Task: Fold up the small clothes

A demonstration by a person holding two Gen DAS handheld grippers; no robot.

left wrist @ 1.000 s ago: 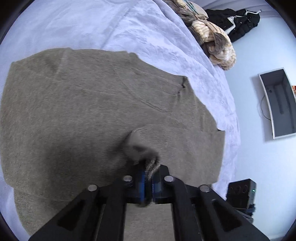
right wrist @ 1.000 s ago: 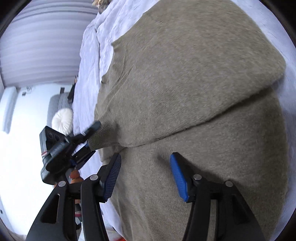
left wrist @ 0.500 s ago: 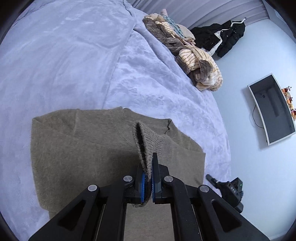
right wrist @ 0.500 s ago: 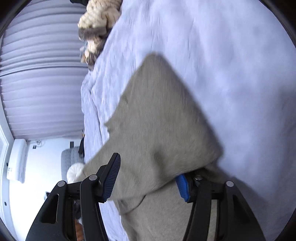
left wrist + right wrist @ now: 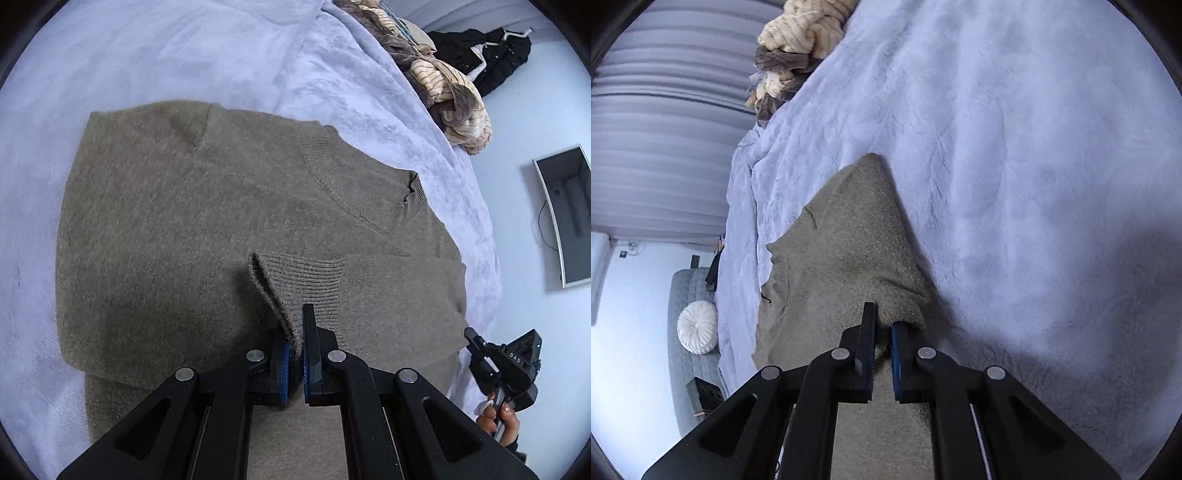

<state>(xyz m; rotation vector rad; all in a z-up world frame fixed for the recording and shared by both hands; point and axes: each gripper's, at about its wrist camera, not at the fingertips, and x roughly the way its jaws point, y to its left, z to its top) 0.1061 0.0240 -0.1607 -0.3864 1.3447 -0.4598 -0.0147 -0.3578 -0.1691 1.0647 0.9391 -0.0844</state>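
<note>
An olive-brown knit sweater point(image 5: 177, 229) lies spread on a pale lilac plush blanket point(image 5: 184, 51). My left gripper point(image 5: 294, 332) is shut on the ribbed sleeve cuff point(image 5: 295, 284), held over the sweater's body. In the right wrist view the sweater point(image 5: 846, 251) runs away from me. My right gripper point(image 5: 884, 328) is shut on a fold of its right edge, with fabric bunched over the fingertips. The right gripper's body also shows in the left wrist view point(image 5: 506, 369), in a hand at the lower right.
A heap of striped cream and brown clothes point(image 5: 443, 81) lies at the far bed edge and also shows in the right wrist view point(image 5: 790, 48). Black clothing point(image 5: 484, 51) lies beyond. A monitor point(image 5: 565, 218) stands right. A grey couch with a white cushion point(image 5: 696, 326) stands left.
My right gripper has gone from open over the sweater to shut on its edge. My left gripper, still holding the cuff, has come lower and closer over the sweater body.
</note>
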